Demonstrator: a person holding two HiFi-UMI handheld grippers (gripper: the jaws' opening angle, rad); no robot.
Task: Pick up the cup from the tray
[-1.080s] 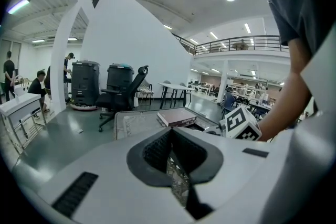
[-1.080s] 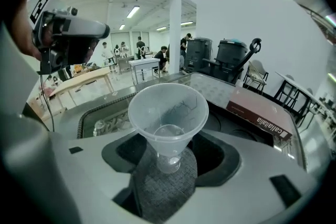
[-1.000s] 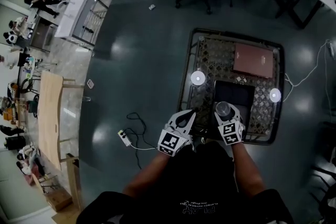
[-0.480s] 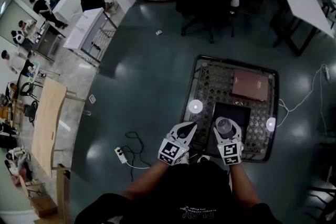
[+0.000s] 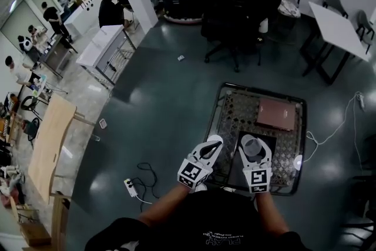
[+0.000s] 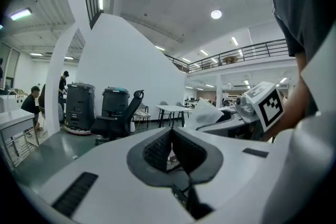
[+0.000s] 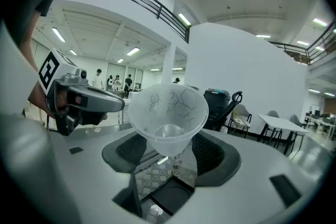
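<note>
Now your right gripper [image 7: 170, 150] has its ribbed dark pads pinched on a clear, thin plastic cup [image 7: 168, 112], cone-shaped and upright, held above the flat black tray [image 5: 269, 143]. Your left gripper [image 6: 172, 147], just beside, is closed on nothing.

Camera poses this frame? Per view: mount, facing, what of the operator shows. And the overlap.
Head view: on the head, steeply down at the tray on the patterned table; both arms, left claw, right claw holding the cup.
Left gripper view: on the left claw, roughly level toward the black bins, past shut, empty jaws; shirt, right claw.
Right gripper view: on the right claw, also roughly level, past jaws shut on the cup; left claw at left.
Shared: bins in all three.
</note>
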